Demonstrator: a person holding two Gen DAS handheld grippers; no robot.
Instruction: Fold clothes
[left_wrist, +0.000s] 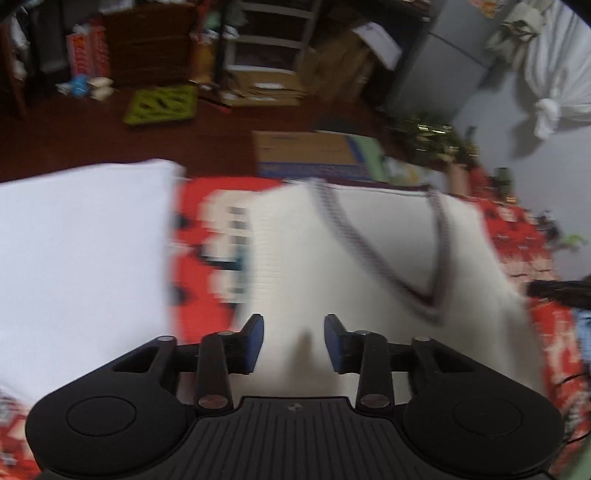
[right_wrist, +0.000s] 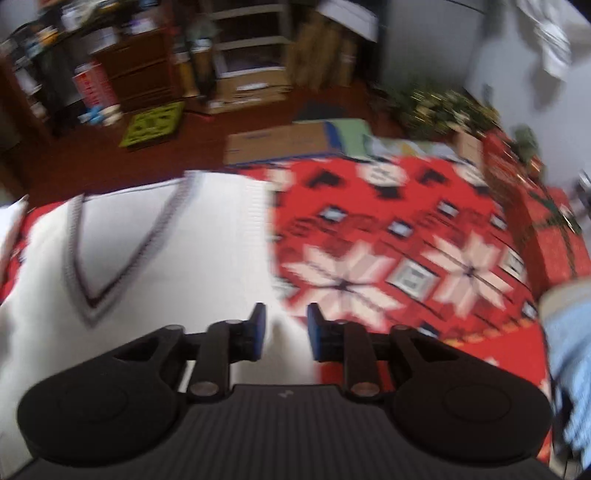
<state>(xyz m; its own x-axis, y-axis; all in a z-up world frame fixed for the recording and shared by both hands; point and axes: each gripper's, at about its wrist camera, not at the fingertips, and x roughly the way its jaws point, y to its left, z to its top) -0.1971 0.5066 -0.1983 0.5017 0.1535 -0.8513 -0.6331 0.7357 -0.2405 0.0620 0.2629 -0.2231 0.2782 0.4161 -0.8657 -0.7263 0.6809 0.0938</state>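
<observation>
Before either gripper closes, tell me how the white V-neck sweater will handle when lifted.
The white V-neck sweater looks like ribbed knit lying flat on the red patterned blanket, so it will probably droop. Probably light, grippy rather than slippery. Both grippers' jaws stand apart, empty.

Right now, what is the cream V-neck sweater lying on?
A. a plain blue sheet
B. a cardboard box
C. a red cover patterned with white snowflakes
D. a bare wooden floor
C: the cream V-neck sweater is spread flat on a red cover whose white snowflake shapes show beside it in the right wrist view.
</observation>
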